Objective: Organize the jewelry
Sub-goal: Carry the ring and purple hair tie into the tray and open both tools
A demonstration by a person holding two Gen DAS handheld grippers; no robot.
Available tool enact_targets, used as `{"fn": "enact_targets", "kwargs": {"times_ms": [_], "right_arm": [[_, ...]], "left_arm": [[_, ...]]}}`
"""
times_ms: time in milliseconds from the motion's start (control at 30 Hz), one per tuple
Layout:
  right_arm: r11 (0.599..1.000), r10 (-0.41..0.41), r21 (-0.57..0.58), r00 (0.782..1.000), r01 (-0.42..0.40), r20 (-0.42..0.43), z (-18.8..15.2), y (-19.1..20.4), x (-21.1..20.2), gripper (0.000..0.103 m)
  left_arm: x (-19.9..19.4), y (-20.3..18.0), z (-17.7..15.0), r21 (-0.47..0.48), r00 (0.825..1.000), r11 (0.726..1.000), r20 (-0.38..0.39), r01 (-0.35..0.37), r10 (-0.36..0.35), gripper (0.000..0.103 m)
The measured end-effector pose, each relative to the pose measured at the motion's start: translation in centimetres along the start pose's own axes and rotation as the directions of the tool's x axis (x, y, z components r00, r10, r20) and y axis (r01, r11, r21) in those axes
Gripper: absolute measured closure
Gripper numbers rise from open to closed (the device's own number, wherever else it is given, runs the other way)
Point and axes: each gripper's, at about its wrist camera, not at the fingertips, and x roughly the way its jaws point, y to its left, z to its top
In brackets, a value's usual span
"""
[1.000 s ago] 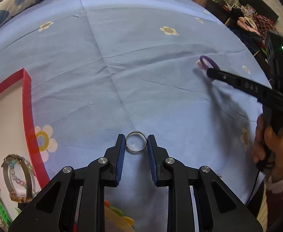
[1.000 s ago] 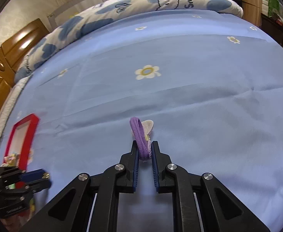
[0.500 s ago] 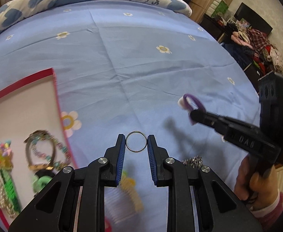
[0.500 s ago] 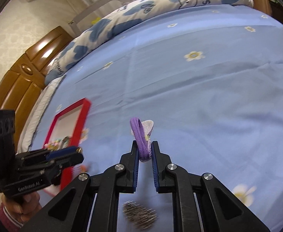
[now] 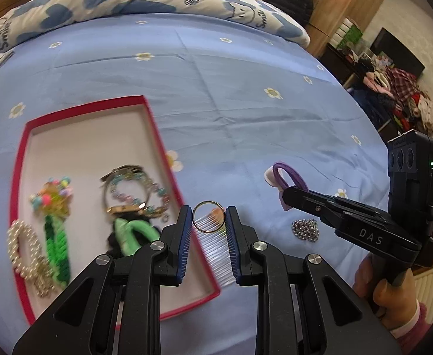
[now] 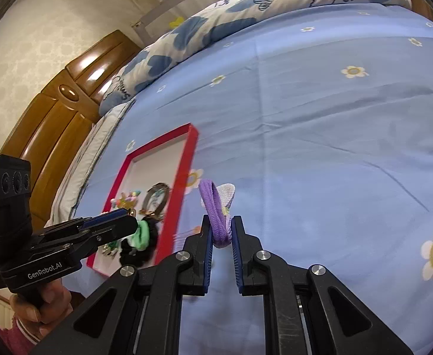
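My left gripper point(image 5: 209, 217) is shut on a thin metal ring point(image 5: 208, 216) and holds it in the air over the right rim of the red tray point(image 5: 173, 174). The tray lies on the bed and holds a pearl bracelet point(image 5: 24, 245), a green braided piece point(image 5: 57, 245), a beaded hair clip point(image 5: 52, 193), a bangle point(image 5: 127, 189) and a green scrunchie point(image 5: 133, 230). My right gripper point(image 6: 220, 232) is shut on a purple hair tie point(image 6: 215, 207) with a pale bow, held above the sheet right of the tray point(image 6: 183, 177). It also shows in the left wrist view point(image 5: 289, 174).
The blue flowered bedsheet point(image 5: 246, 94) covers the bed. A silver heart-shaped beaded piece point(image 5: 305, 229) lies on the sheet right of the tray. A clear comb point(image 5: 216, 245) lies across the tray's near right corner. A folded quilt point(image 5: 127, 0) lies at the far end, and a wooden headboard point(image 6: 53, 112) stands at the left.
Both grippers have lifted off the sheet with their items and moved toward the red tray. The ring now hangs over the tray's right rim.
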Motion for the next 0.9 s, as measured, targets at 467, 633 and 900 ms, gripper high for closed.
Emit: {"fn": "enact_targets", "kwargs": {"times_ms": [467,633,900], "right_arm": [[0.996,0.049,-0.073,0.998,-0.052,-0.046,-1.7,5.4,1.7,0.091],[0.994,0.057,-0.088,0.997,-0.062,-0.059,-2.1,6.6,2.3,0.091],[0.99,0.069,-0.119,0.994,-0.079,-0.085,-2.6,8.6,3.3,0.091]], "left_arm": [[-3.5,4.5,-2.1,-0.076,0.997,0.996,0.051,-0.055,0.059,0.082],[-4.2,6.4,-2.8,-0.104,0.994,0.991,0.057,-0.084,0.09,0.082],[-4.6,8.6,-3.7,-0.149,0.991,0.983,0.057,-0.109,0.119,0.082]]}}
